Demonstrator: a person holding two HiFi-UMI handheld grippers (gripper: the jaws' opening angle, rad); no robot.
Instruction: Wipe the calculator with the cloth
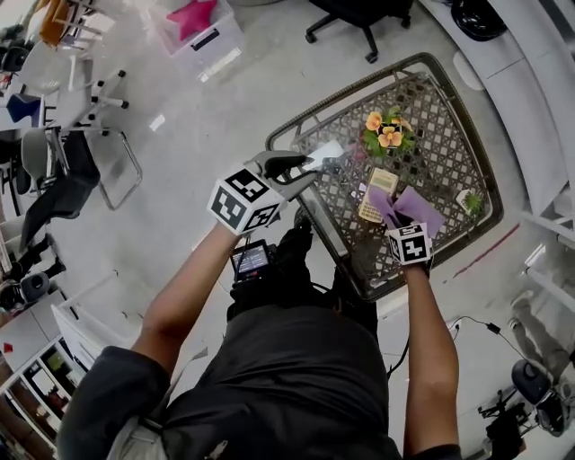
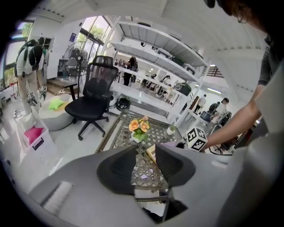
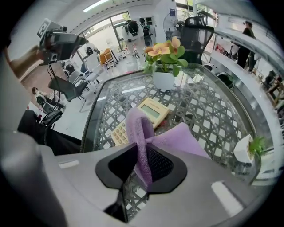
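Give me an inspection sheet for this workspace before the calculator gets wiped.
Surface: lattice table, nothing spilled.
Job's things: calculator lies flat on the table; purple cloth beside it.
Clutter: flower pot; small plant at the edge.
Grippers: left gripper jaws apart, empty; right gripper jaws shut on the cloth.
Cables: one floor cable beside the table.
Surroundings: office chair, clear bin.

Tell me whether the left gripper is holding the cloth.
No, the left gripper has its jaws apart with nothing between them; the cloth is pinched in the right gripper.
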